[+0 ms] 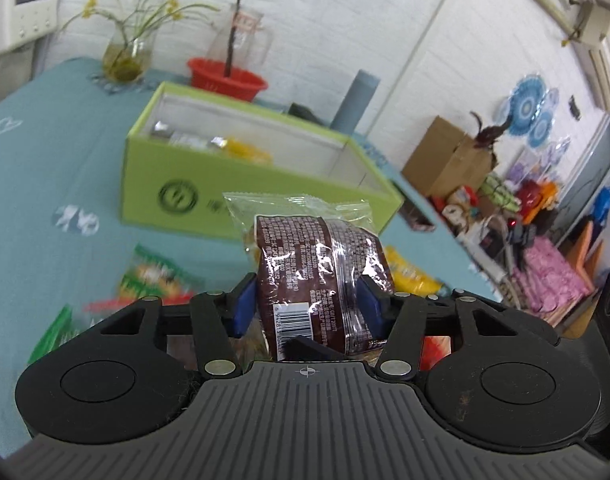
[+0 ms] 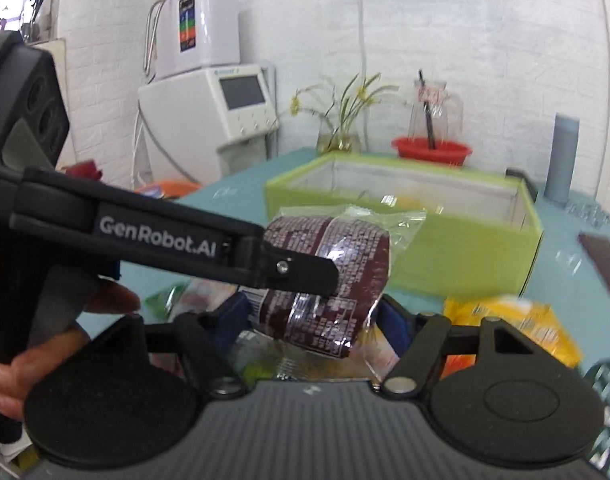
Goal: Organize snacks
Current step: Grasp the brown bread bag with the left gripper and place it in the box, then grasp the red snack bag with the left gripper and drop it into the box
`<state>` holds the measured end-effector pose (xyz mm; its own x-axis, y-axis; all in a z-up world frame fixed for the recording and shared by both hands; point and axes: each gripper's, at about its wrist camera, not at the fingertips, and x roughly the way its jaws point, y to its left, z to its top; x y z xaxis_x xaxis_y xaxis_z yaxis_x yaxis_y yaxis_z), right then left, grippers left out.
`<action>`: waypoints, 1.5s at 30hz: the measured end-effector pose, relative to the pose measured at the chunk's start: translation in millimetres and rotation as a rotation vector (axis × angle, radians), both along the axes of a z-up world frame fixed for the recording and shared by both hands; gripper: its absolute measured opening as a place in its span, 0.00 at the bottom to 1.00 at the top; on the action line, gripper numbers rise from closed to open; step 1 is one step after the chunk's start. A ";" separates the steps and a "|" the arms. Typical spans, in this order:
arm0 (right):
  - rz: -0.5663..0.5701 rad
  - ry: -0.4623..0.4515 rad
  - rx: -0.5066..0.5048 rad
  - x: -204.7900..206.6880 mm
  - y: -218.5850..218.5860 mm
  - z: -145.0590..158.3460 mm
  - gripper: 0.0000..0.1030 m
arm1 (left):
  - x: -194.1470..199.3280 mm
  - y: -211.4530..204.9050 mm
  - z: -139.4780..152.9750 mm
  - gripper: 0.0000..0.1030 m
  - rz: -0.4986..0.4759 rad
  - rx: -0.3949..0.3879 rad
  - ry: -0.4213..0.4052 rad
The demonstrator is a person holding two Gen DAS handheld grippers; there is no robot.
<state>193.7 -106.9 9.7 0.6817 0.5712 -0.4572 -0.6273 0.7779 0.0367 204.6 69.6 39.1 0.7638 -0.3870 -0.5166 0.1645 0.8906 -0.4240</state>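
A brown snack packet (image 1: pixel 317 276) in a clear wrapper is held between the blue pads (image 1: pixel 241 308) of the left gripper (image 1: pixel 305 308), which are pressed against its two sides, so this claw is closed on the packet and carries it clear of the teal tablecloth (image 1: pixel 45 184). The packet is gripped at its lower half, near the barcode, which leaves the crimped top edge free and pointing toward the green box (image 1: pixel 241 184) beyond. In the right wrist view the same packet is seen with the left gripper's finger laid across it, and it hangs between the right gripper's own blue pads (image 2: pixel 389 320); the right gripper (image 2: pixel 313 328) appears parted around the packet, but contact of its pads with the wrapper cannot be told. The box stands open with a few wrapped snacks already lying inside at its far end, and it is judged to be the place where snacks are being gathered. Other packets, a yellow bag (image 1: pixel 409 272) and a green one (image 1: pixel 157 276), are left loose on the cloth just before the box, presumably awaiting their turn. A person's hand (image 2: pixel 9 368) is seen on the left gripper's handle.
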 end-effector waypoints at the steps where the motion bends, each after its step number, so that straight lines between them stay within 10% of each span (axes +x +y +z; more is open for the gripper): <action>1: -0.003 -0.024 -0.013 10.9 0.9 8.2 0.70 | 14.6 -1.0 10.6 0.35 -0.007 -0.005 -0.006; 8: -0.061 -0.042 -0.058 133.0 -0.8 44.3 0.70 | 142.1 -26.5 52.9 0.38 -0.036 0.056 -0.052; 16: -0.112 0.097 -0.037 212.3 -8.8 11.1 0.74 | 230.9 -39.6 0.4 0.44 -0.073 0.104 0.091; 29: -0.106 -0.186 0.043 24.7 -64.0 64.3 0.99 | 59.8 -40.4 66.0 0.68 -0.129 0.056 -0.206; 37: -0.156 -0.063 0.009 -54.8 -91.4 26.2 0.99 | -28.1 -72.7 25.5 0.66 -0.222 0.077 -0.120; 45: -0.304 0.115 0.081 -56.9 -122.6 -25.5 0.99 | -36.1 -79.6 -24.8 0.63 -0.192 -0.028 0.064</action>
<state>136.8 -229.6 -15.7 0.7732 0.3872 -0.5023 -0.3550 0.9205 0.1632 168.5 -10.1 14.3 0.6406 -0.5377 -0.5482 0.3026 0.8329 -0.4634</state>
